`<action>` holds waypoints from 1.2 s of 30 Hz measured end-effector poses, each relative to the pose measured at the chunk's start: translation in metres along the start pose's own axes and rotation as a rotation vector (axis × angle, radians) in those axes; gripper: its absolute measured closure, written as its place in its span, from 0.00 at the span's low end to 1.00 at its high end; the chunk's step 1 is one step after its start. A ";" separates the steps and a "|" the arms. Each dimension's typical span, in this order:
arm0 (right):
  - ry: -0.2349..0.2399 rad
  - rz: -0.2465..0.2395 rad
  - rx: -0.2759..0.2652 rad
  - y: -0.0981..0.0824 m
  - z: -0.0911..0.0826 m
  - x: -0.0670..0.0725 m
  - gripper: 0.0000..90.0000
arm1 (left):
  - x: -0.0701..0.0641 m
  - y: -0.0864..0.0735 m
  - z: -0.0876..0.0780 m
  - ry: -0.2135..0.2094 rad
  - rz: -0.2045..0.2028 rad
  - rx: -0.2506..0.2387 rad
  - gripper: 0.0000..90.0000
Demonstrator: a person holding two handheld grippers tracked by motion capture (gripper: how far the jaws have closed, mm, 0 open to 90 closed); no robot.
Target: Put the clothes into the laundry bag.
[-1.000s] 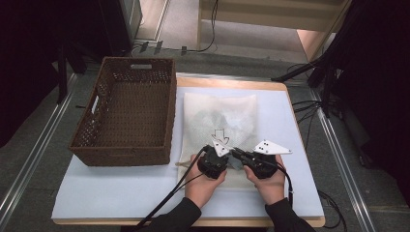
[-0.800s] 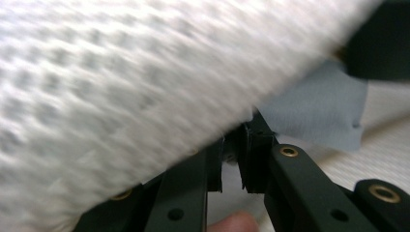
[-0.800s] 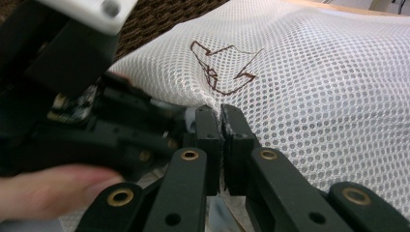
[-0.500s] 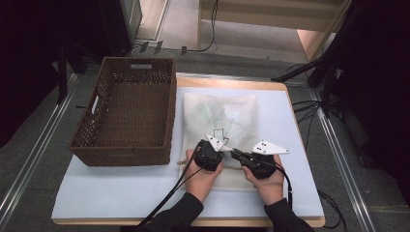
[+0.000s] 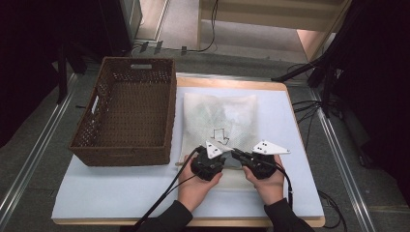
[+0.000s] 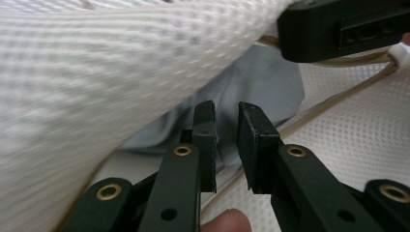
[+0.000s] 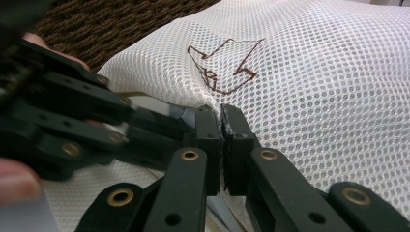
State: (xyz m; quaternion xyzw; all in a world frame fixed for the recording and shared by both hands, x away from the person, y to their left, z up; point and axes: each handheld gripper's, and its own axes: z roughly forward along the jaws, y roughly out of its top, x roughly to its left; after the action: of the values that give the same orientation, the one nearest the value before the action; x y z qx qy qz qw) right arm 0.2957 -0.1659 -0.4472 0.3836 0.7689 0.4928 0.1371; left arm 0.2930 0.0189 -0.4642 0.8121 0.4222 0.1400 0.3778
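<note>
1. A white mesh laundry bag (image 5: 220,121) lies flat on the pale table cover (image 5: 111,188), just right of a brown wicker basket (image 5: 125,113) that sits at nine o'clock from it.
2. Both grippers meet at the bag's near edge, at six o'clock of the bag, side by side and almost touching.
3. The right gripper (image 7: 221,121) has its jaws pressed together on a fold of the mesh, pinching the upper layer just below a brown arrow mark (image 7: 225,65) drawn on the bag.
4. The left gripper (image 6: 227,113) has its jaws a narrow gap apart; they have just been opening a little and then easing back. A bluish-grey cloth (image 6: 261,92) inside the bag shows beyond the tips, under the lifted mesh, but the pads press on nothing.
5. In the high view the left hand (image 5: 196,186) and right hand (image 5: 268,181) rest at the table's near edge, at six o'clock.
</note>
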 end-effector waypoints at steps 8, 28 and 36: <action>-0.003 0.000 0.011 -0.004 0.001 -0.001 0.98 | -0.008 0.004 0.019 0.100 0.032 0.013 1.00; -0.010 0.007 0.002 -0.003 -0.004 0.001 0.98 | 0.010 -0.019 -0.030 -0.007 0.058 -0.054 0.87; -0.002 0.004 0.014 -0.007 -0.008 0.003 0.98 | 0.031 -0.047 -0.064 0.005 0.043 -0.087 0.87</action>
State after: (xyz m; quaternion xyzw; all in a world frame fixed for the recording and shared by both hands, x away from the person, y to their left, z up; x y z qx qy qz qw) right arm 0.2855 -0.1703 -0.4488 0.3866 0.7715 0.4872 0.1341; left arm 0.2489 0.0919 -0.4582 0.8034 0.3992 0.1683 0.4085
